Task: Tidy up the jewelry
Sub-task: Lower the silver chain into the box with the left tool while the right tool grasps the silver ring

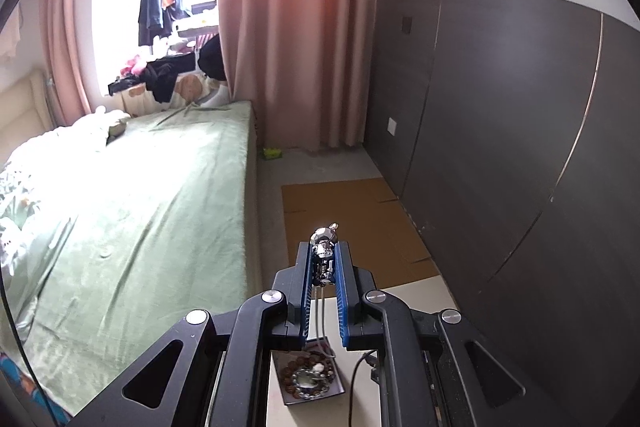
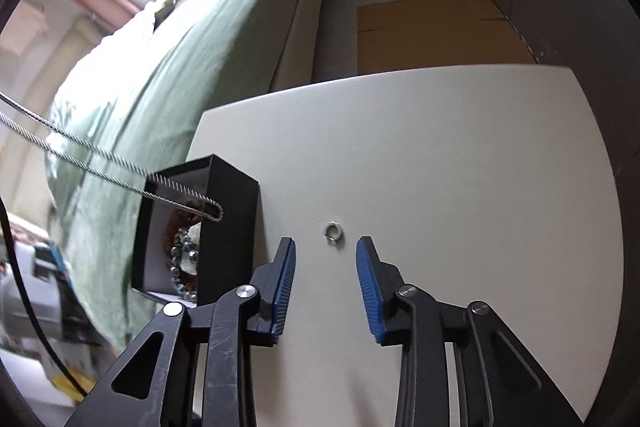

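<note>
Your left tool (image 1: 325, 259) is clamped on a silver pendant (image 1: 325, 247), which sits low in the centre of the left wrist view, pinched between the blue pads (image 1: 307, 291) with its shiny faceted top poking out past the fingertips. The pendant's chain (image 1: 319, 315) hangs down from the grip toward the black jewelry box (image 1: 310, 375) at the bottom of that frame. In the right wrist view the same chain (image 2: 100, 151) enters from the left edge as two twisted strands, and its looped end hangs over the box (image 2: 232, 227) at centre left. The box stands open on the white bench (image 2: 440, 155), near its left edge, and holds a brown bead bracelet (image 1: 289, 379) and a ring of silvery beads (image 2: 182, 259) on its pale lining.

Your right tool (image 2: 326, 263) is spread wide and holds nothing, low in the centre of its frame just above the bench. A small silver ring (image 2: 333, 230) lies on the bench just beyond the gap between its fingertips, apart from both of them.

Further out, a bed with a green sheet (image 1: 152, 195) fills the left of both views, flat cardboard (image 1: 352, 223) lies on the floor beyond the bench, and pink curtains (image 1: 288, 27) hang at top centre of the left wrist view.
</note>
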Motion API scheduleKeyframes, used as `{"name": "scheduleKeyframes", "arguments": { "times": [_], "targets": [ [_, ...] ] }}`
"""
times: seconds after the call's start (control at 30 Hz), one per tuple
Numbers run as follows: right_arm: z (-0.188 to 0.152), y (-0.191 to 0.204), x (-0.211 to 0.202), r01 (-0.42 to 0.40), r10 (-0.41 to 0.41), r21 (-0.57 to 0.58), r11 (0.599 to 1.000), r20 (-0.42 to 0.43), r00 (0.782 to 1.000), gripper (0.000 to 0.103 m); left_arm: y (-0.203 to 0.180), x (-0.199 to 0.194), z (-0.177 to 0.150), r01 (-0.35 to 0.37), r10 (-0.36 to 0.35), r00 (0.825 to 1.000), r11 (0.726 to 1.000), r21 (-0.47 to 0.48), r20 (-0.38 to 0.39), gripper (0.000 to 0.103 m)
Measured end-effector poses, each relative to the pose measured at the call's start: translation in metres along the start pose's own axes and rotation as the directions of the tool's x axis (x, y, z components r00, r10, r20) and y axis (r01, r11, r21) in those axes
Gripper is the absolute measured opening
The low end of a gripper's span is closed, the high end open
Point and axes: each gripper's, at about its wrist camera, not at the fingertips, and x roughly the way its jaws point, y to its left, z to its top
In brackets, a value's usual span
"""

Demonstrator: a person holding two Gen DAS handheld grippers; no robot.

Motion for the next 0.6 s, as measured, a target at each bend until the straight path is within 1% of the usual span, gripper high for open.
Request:
{"name": "scheduleKeyframes", "arguments": {
  "times": [0.1,0.13,0.2,0.3,0.37,0.4,0.53,0.6],
  "targets": [
    [0.002,0.005,0.009,0.023,-0.024,-0.016,1.000,-0.011,1.000,0.028,0.003,-0.003,-0.001,0.000,0.000,1.000,1.000,-0.005,0.002,0.011],
    [0.001,0.007,0.012,0.034,-0.035,-0.023,0.999,-0.015,0.999,0.026,0.004,-0.004,-0.001,-0.002,0.002,1.000,1.000,-0.005,0.004,0.011],
    [0.001,0.010,0.020,0.079,-0.080,-0.043,0.996,-0.024,0.996,0.022,0.006,-0.007,-0.001,-0.001,0.001,1.000,1.000,-0.004,0.008,0.011],
    [0.000,0.011,0.027,0.122,-0.124,-0.055,0.991,-0.035,0.992,0.021,0.005,-0.008,-0.001,0.002,-0.002,1.000,1.000,0.002,0.012,0.011],
    [-0.001,0.013,0.033,0.163,-0.167,-0.072,0.984,-0.044,0.985,0.019,0.003,-0.008,-0.003,0.006,-0.006,1.000,1.000,0.003,0.009,0.011],
    [0.000,0.015,0.033,0.179,-0.182,-0.083,0.980,-0.027,0.983,0.017,0.003,-0.008,-0.004,0.007,-0.007,1.000,1.000,0.003,0.008,0.011],
    [0.002,0.018,0.034,0.180,-0.182,-0.097,0.979,-0.017,0.983,0.017,0.004,-0.008,-0.003,0.008,-0.008,1.000,1.000,0.002,0.004,0.011],
    [0.000,0.019,0.033,0.194,-0.197,-0.120,0.974,-0.014,0.980,0.016,0.003,-0.008,-0.003,0.007,-0.007,1.000,1.000,0.003,0.004,0.011]
  ]
}}
